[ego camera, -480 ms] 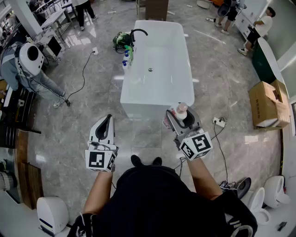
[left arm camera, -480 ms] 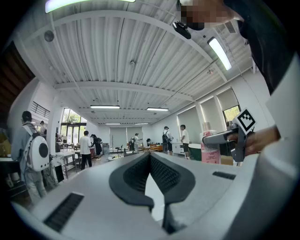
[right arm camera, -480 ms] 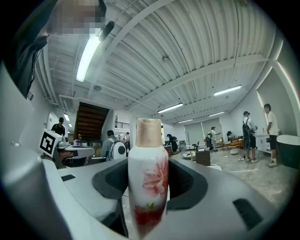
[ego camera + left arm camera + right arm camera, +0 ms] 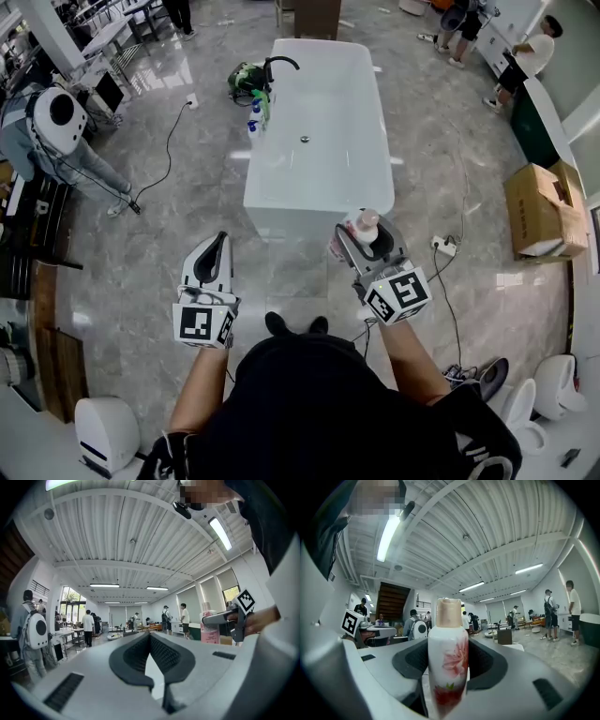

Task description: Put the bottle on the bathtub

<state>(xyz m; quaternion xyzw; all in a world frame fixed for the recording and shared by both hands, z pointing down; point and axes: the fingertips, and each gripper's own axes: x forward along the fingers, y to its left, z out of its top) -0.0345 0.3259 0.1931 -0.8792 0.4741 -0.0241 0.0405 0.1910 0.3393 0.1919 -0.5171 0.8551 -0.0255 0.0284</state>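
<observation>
A white bottle (image 4: 447,660) with a red flower print and a beige cap stands upright between the jaws of my right gripper (image 4: 449,686), which is shut on it. From the head view, the bottle (image 4: 364,226) and right gripper (image 4: 367,242) hover just off the near right corner of the white bathtub (image 4: 319,178). My left gripper (image 4: 214,255) is held level over the floor, left of the tub's near end, shut with nothing in it; in its own view the left gripper (image 4: 151,665) has its jaws together, and the bottle (image 4: 209,629) shows at the right.
Several bottles (image 4: 255,117) and a black faucet (image 4: 277,66) stand at the tub's far left edge. A cardboard box (image 4: 544,212) lies to the right, cables (image 4: 450,281) run over the floor, toilets (image 4: 553,386) at lower right. People (image 4: 42,131) stand around the room.
</observation>
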